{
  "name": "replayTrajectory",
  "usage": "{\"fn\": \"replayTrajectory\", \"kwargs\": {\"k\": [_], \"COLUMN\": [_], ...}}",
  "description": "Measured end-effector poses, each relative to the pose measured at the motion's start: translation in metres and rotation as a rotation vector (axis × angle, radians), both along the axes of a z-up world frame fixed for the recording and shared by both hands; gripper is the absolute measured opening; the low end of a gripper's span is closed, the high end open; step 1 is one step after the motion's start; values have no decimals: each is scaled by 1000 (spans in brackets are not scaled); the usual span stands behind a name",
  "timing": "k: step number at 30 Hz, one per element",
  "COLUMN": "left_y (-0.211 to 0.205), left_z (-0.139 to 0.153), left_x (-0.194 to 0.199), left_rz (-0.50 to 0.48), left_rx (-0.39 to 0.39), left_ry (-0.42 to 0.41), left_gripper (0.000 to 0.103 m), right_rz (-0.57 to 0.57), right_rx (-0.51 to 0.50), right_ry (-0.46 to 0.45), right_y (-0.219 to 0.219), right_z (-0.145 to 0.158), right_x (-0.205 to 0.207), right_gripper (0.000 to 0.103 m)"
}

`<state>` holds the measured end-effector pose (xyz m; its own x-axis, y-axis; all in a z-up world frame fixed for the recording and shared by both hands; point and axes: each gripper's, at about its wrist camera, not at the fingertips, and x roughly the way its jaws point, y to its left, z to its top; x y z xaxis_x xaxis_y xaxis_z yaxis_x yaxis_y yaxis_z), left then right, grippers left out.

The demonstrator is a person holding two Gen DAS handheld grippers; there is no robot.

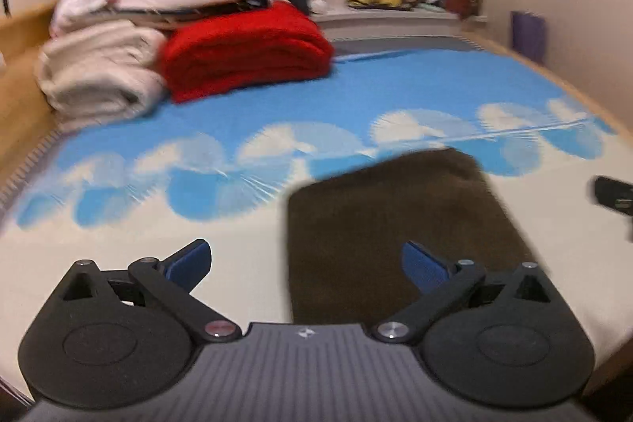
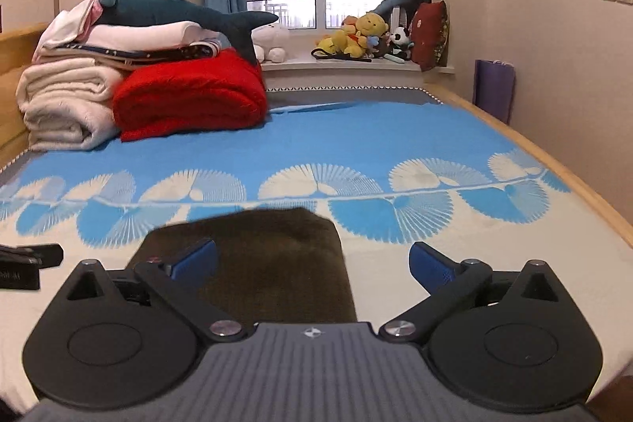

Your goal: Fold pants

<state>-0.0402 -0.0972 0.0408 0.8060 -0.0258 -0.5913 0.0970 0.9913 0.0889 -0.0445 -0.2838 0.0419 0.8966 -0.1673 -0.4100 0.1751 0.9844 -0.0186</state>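
Far off to the left of both grippers, a cream blanket point(image 2: 63, 105) and a red blanket point(image 2: 190, 97) are stacked on the blue fan-patterned bedspread point(image 2: 356, 145), a plush shark point(image 2: 178, 12) on top. The left gripper point(image 1: 306, 263) and right gripper point(image 2: 312, 262) both gape wide, holding nothing, above the folded brown pants point(image 2: 269, 263) lying flat just ahead. Beyond, a windowsill holds a yellow plush bear point(image 2: 356, 34); a purple bag point(image 2: 494, 93) leans on the right wall.

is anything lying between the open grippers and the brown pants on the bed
Nothing visible does. The brown pants lie folded flat on the bed sheet, right ahead of the open left gripper and right gripper. The red blanket and the stacked bedding sit far behind, clear of both.
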Motion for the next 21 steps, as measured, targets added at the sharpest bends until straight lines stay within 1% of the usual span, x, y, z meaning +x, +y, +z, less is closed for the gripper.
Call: {"fn": "replayTrajectory", "kwargs": {"k": [2,3,4,5,7,9,12,15,19,21], "left_y": [-6,-9,-13,-14,-12,-11,-5,5,7,7], "left_z": [-16,-25,-32,-37,-41,-47,-57,-58,-57,-57], "left_x": [-18,-21,-19,-15,-9,1,14,23,24,24], "left_rz": [-30,-36,-39,-39,-13,11,46,76,84,80], "left_rx": [-18,-4,12,11,0,25,5,-47,-49,-66], "left_ry": [-3,16,56,91,84,85,141,175,165,167], "left_gripper": [103,103,103,103,103,103,103,103,103,103], "right_rz": [-14,-19,-25,-35,-59,-66,-63,-64,-50,-31], "right_rx": [8,22,36,39,29,26,41,56,61,59], "right_ry": [10,17,24,31,56,88,141,164,180,178], "right_y": [2,3,4,4,5,6,5,5,7,10], "right_z": [-2,-4,-6,-8,-14,-20,-29,-34,-37,-37], "right_x": [-11,-14,-17,-17,-12,-6,7,14,18,19], "right_gripper": [102,102,102,102,102,102,102,102,102,102]}}
